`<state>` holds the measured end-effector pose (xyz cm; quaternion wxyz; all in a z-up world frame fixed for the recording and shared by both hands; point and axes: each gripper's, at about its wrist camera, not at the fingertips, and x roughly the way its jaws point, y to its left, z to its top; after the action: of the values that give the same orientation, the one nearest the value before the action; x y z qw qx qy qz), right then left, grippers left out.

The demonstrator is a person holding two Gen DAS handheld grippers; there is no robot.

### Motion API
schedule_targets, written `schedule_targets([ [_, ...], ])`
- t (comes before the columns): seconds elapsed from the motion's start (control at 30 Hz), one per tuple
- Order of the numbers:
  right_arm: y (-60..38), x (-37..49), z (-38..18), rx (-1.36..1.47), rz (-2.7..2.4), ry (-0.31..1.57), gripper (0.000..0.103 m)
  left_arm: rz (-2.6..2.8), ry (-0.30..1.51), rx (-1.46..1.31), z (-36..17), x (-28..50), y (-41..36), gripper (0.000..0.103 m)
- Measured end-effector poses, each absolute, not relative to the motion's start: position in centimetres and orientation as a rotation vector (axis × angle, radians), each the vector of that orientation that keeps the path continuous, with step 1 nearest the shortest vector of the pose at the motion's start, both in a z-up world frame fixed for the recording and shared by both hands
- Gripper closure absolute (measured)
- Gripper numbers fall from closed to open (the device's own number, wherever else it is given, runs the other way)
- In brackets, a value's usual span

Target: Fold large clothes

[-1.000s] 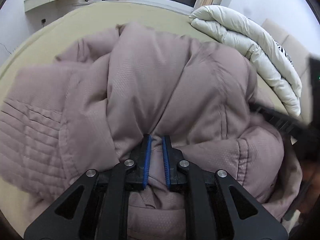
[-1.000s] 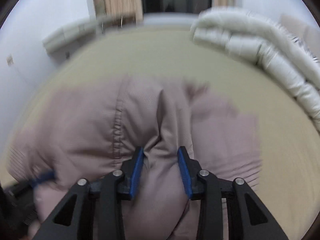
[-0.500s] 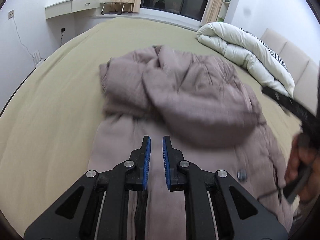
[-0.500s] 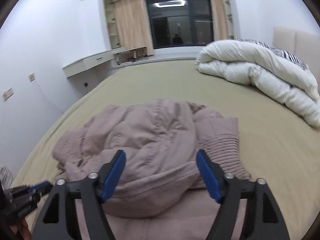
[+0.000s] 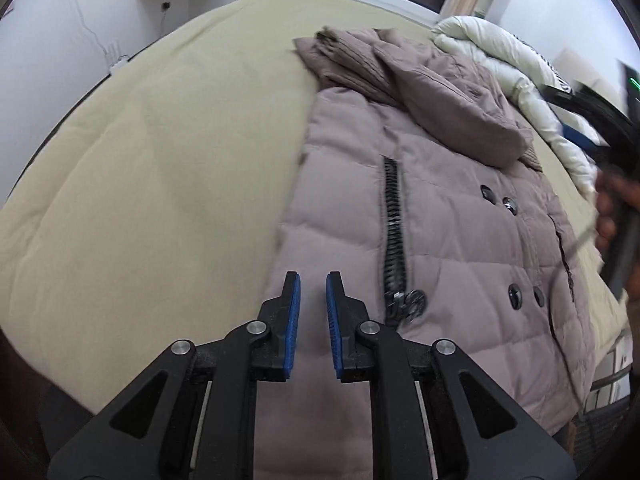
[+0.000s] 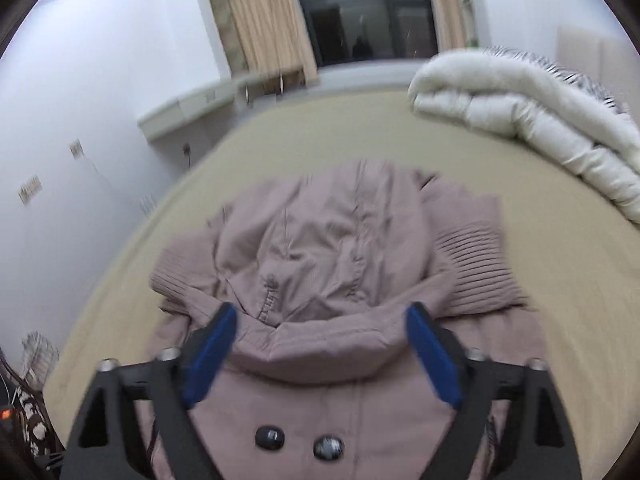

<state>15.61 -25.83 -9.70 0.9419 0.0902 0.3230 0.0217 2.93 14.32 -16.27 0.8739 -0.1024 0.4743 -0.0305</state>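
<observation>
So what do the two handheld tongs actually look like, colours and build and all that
Both look alike. The left tongs have a matte black frame of angular arms with triangular cut-outs, round silver bolts at the pivots, and flat blue pads lining the inner face of each finger. The right tongs share the black frame, silver bolts and blue pads. In the left view, a small green light shows on the right unit. No sleeves visible.

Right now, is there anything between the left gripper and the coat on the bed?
Nothing visible. The left gripper hangs directly over the mauve coat, its jaws just opened slightly with nothing between them.
</observation>
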Motion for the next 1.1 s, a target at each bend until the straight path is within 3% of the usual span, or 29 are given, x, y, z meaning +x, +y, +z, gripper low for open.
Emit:
schedule_targets([
  [0.03, -26.4, 13.1, -9.3, 0.198, 0.035, 0.623, 0.000, -0.060, 0.984, -0.223, -16.2, 2.5, 14.6, 0.071],
  [0.07, -26.7, 11.6, -9.3, 0.202, 0.034, 0.622, 0.000, -0.056, 0.975, -0.252, -15.9, 1.5, 15.5, 0.043],
  [0.1, -27.1, 9.8, -9.8, 0.204, 0.036, 0.648, 0.000, -0.053, 0.956, -0.298, -15.5, 0.4, 16.3, 0.024],
  [0.13, -27.5, 8.0, -10.5, 0.206, 0.032, 0.685, 0.000, -0.046, 0.941, -0.328, -15.4, 0.6, 16.8, 0.022],
  [0.23, -29.4, 3.5, -12.6, 0.244, -0.006, 0.787, 0.000, -0.043, 0.949, -0.358, -15.1, -0.5, 17.9, 0.022],
  [0.47, -35.9, -6.4, -14.5, 0.453, -0.082, 0.796, 0.000, -0.090, 1.007, -0.338, -14.8, -4.6, 20.3, 0.022],
  [0.77, -39.8, -10.3, -18.4, 0.587, -0.099, 0.877, 0.007, -0.233, 1.113, -0.322, -17.3, -7.9, 19.1, 0.022],
  [1.1, -43.5, -12.2, -19.4, 0.597, -0.168, 0.907, 0.008, -0.268, 1.229, -0.408, -21.5, -7.6, 18.9, 0.022],
])
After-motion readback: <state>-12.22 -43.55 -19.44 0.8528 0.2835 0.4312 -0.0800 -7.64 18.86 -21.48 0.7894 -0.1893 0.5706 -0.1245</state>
